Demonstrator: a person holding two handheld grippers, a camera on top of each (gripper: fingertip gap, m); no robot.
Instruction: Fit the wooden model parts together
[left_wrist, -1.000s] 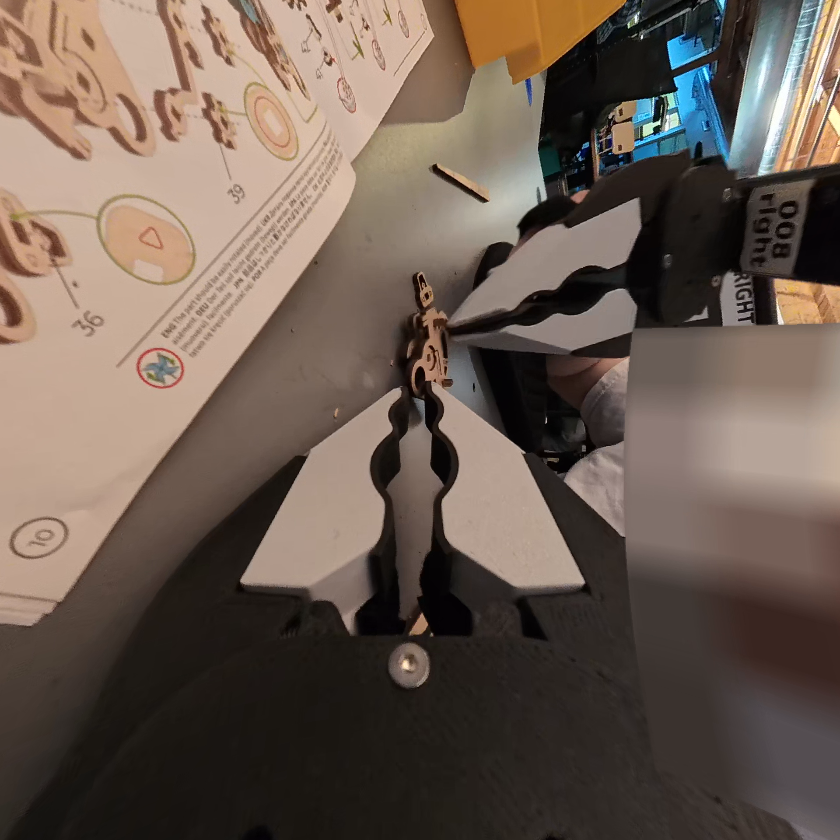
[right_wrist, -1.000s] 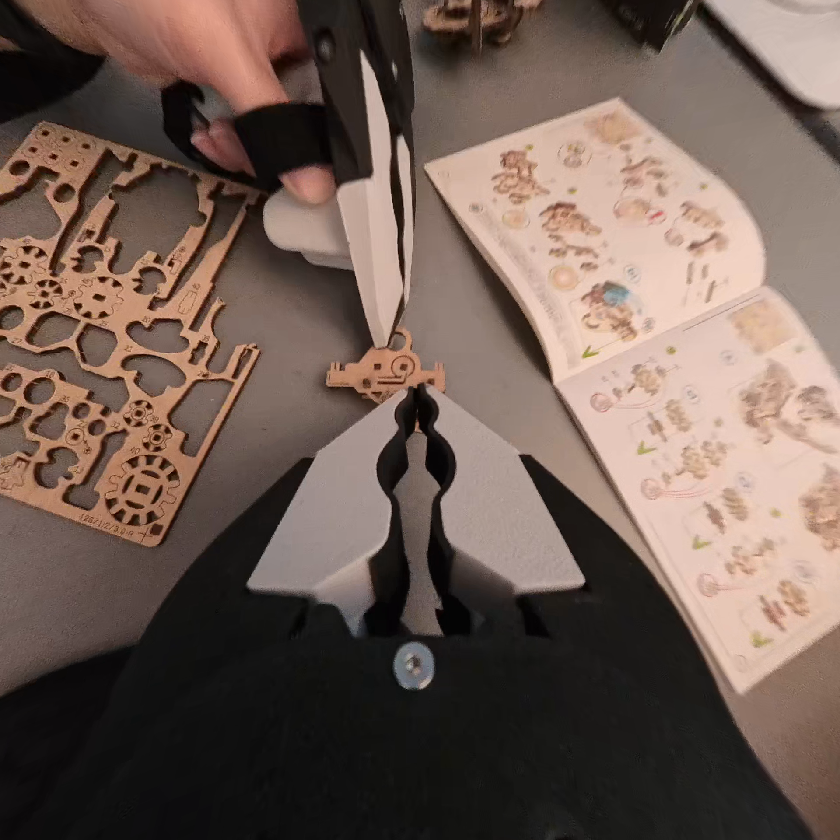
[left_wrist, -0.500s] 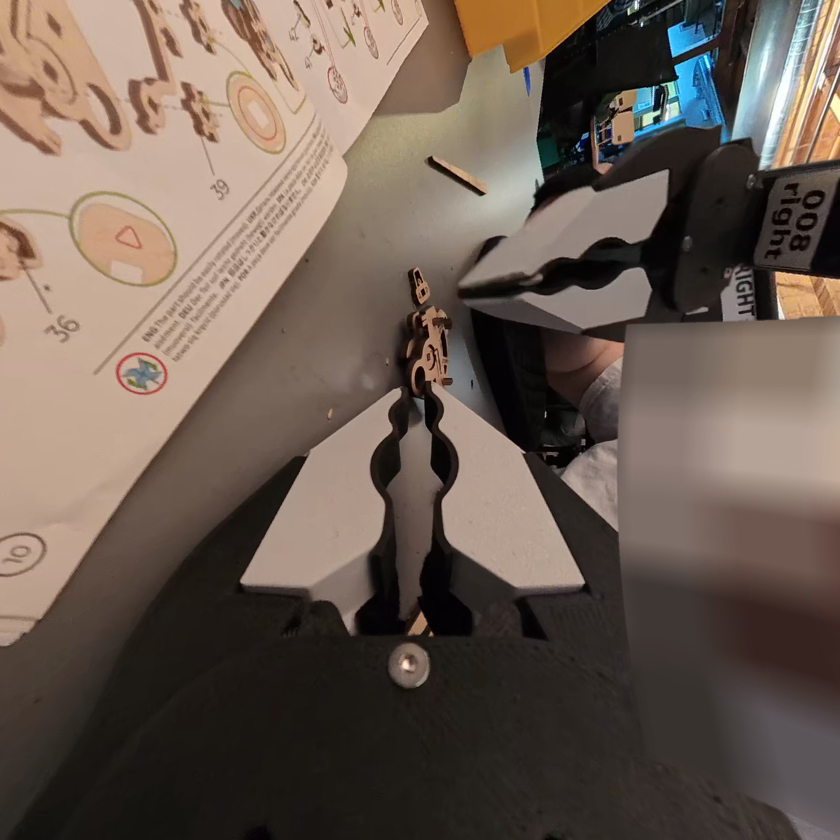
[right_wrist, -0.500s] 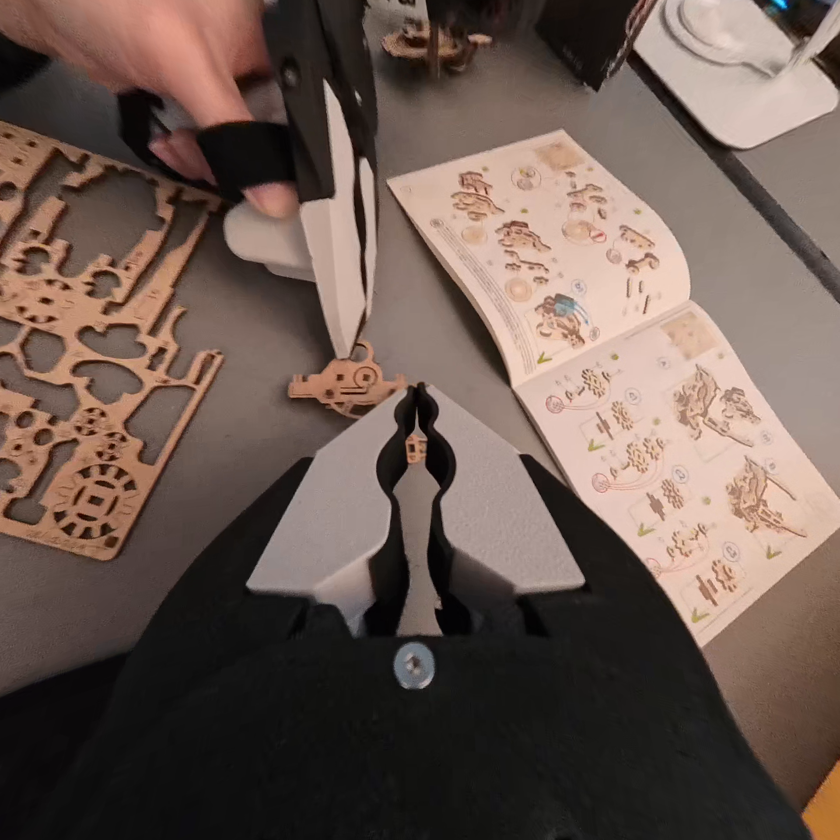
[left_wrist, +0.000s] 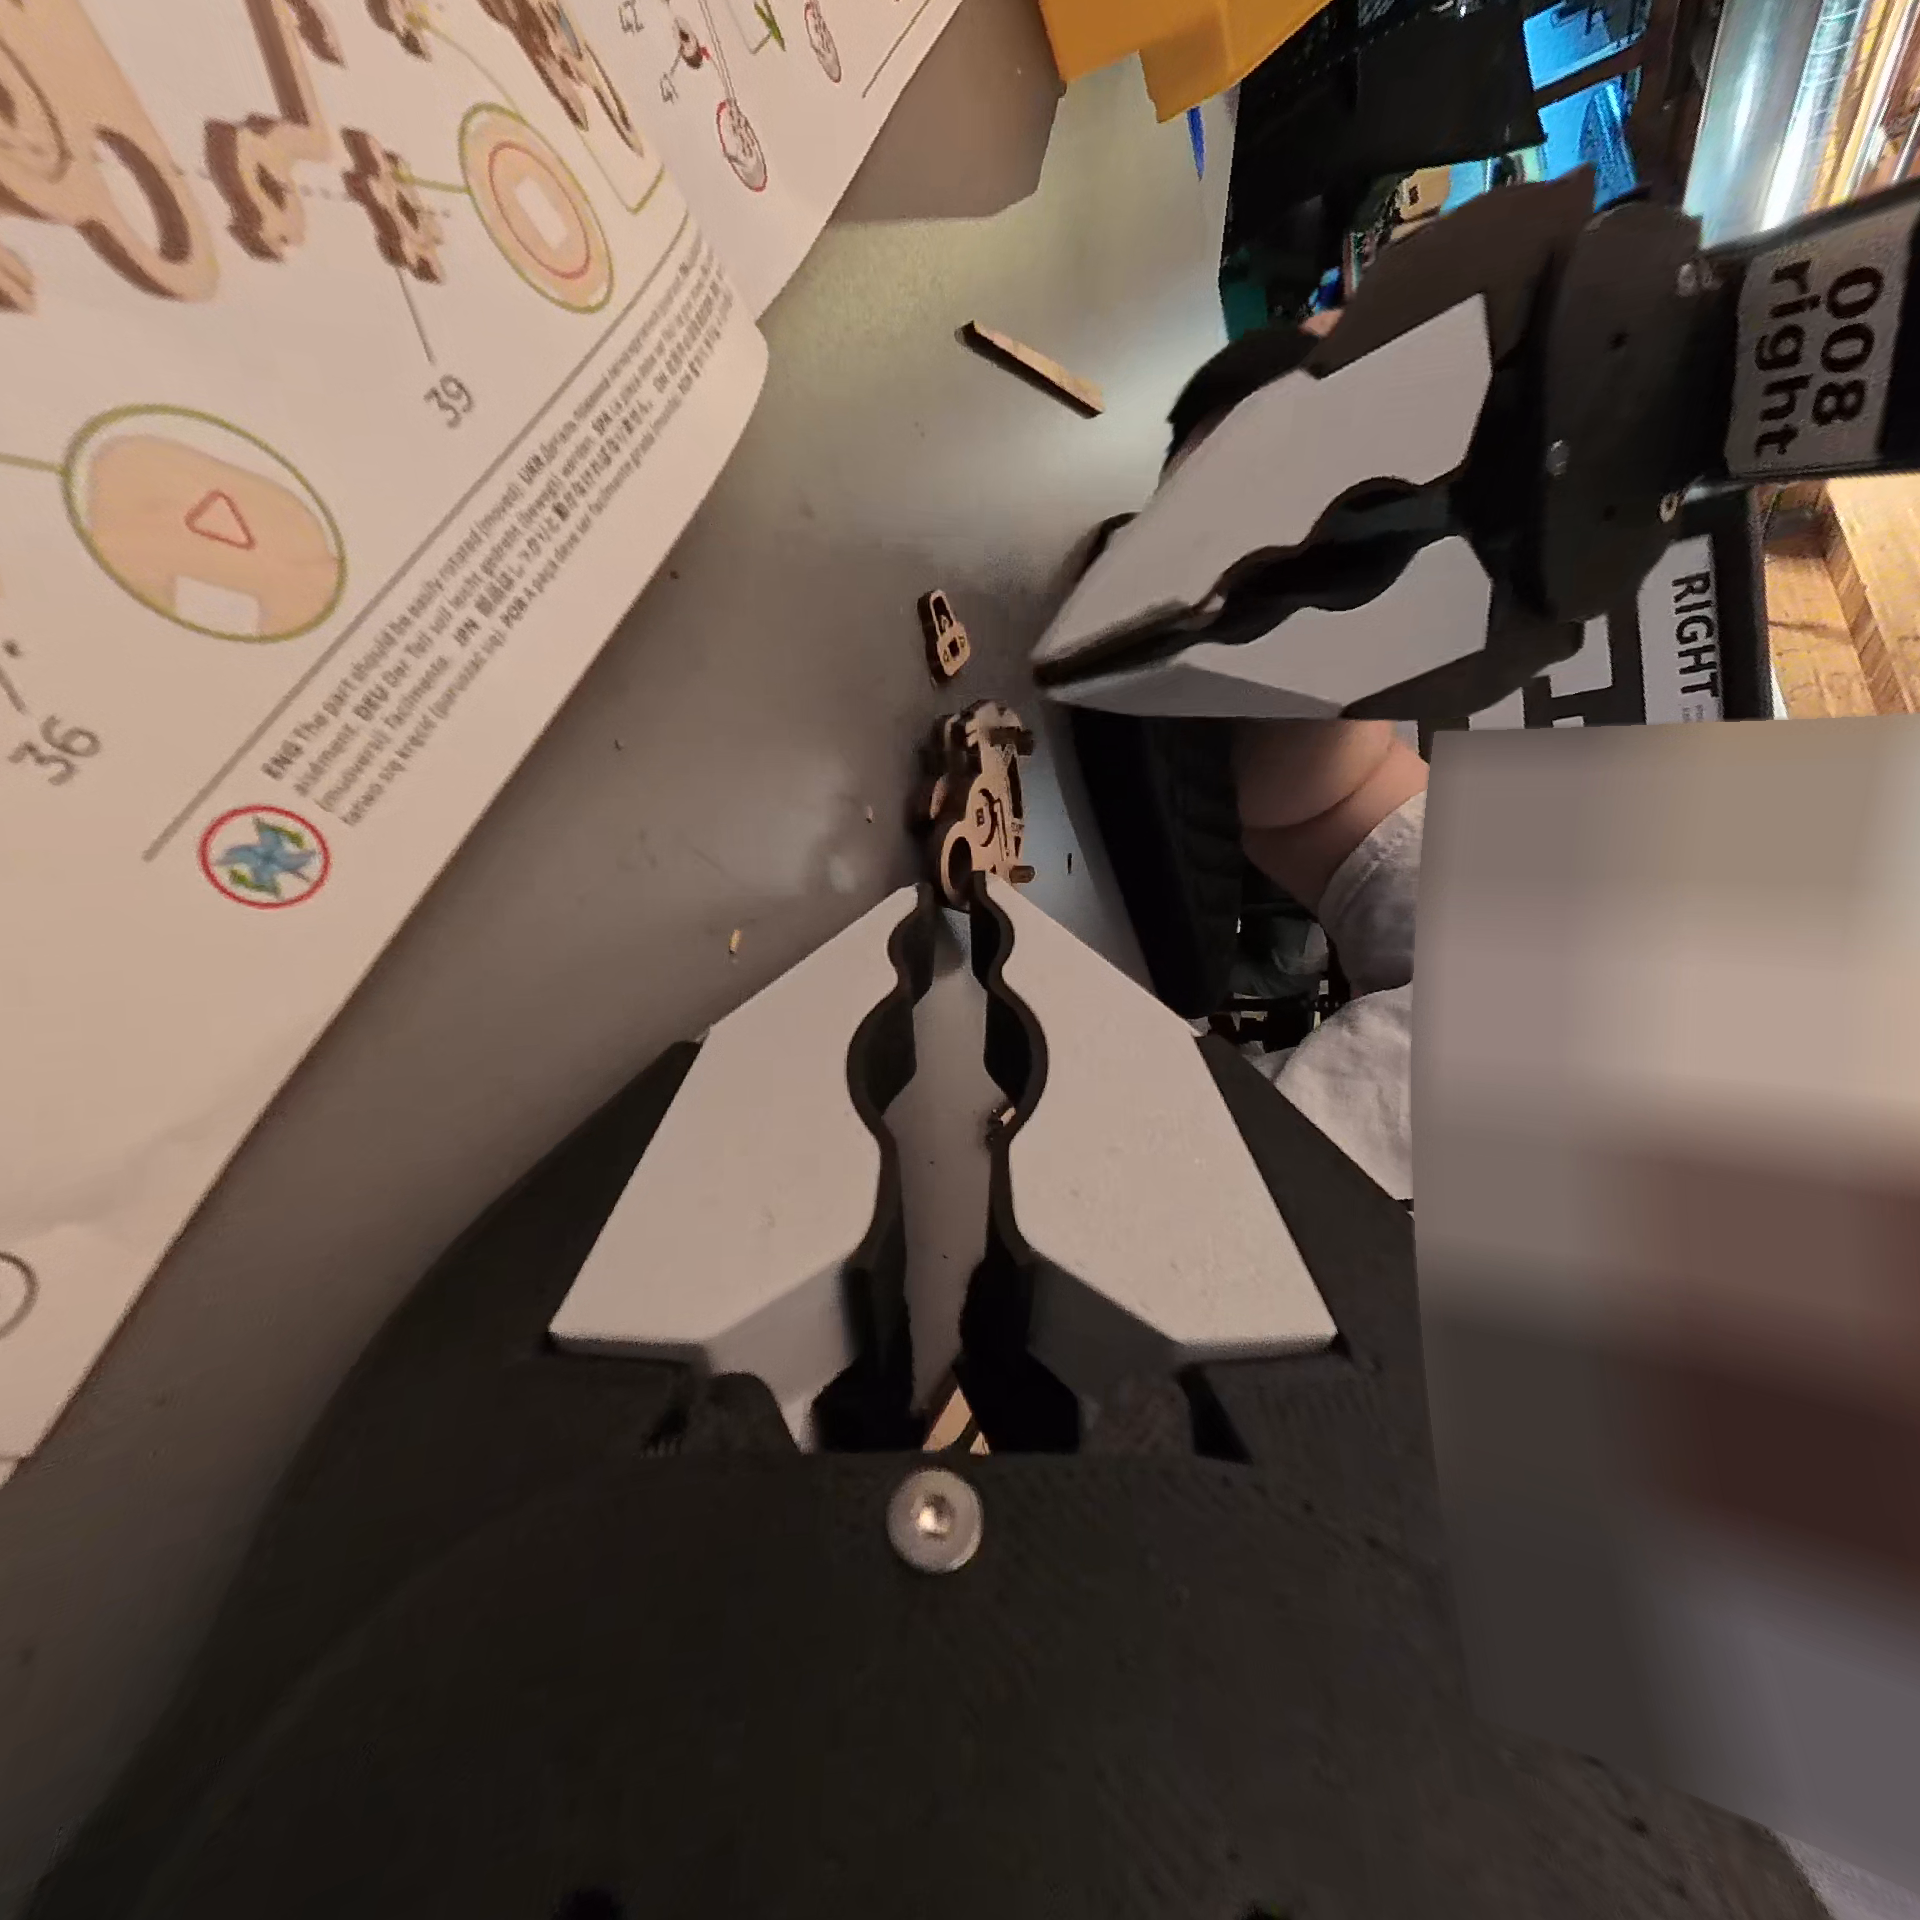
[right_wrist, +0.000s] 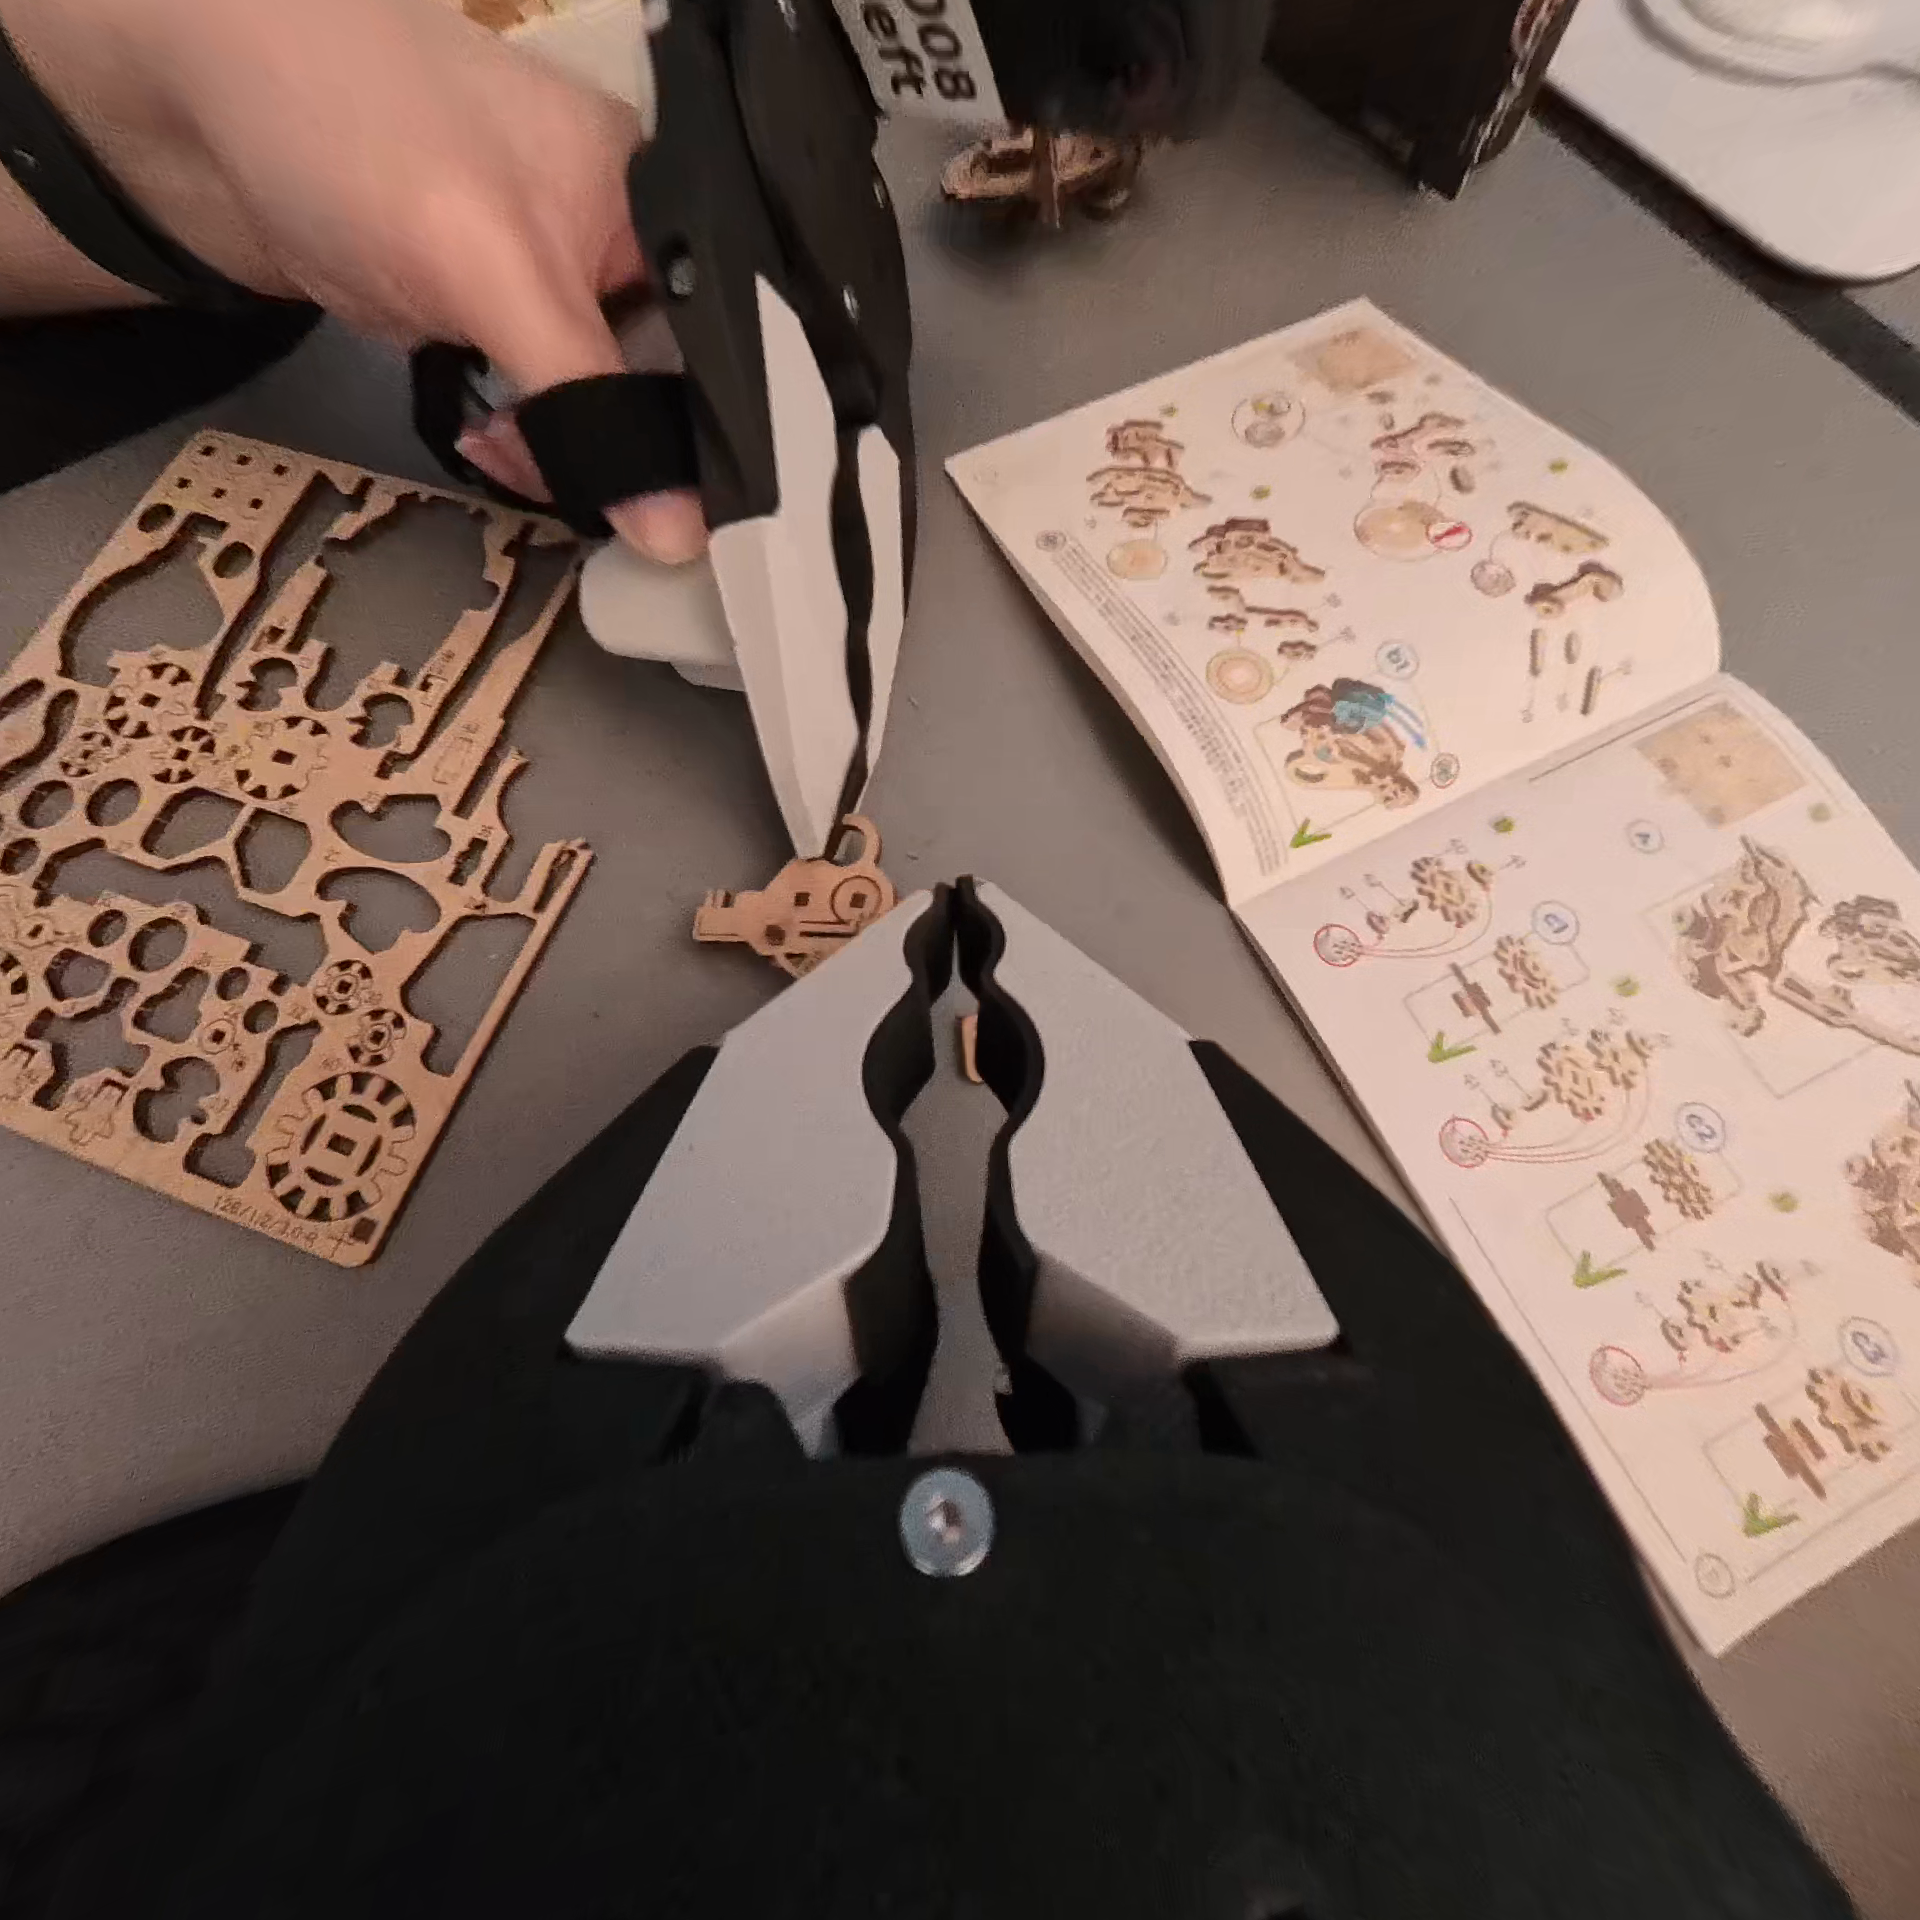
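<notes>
Right hand-held gripper (left_wrist: 1044, 665) withdrawn, wooden assembly (left_wrist: 982, 805) left-held

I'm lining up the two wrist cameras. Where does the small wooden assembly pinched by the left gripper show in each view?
Left wrist view: the wooden assembly sits just above centre, edge-on, at the left gripper tips.
Right wrist view: it lies left of centre, flat side showing, pinched by the left gripper reaching down from above.
Shared landmark: the open instruction booklet, upper left in the left view, at right in the right view.
</notes>
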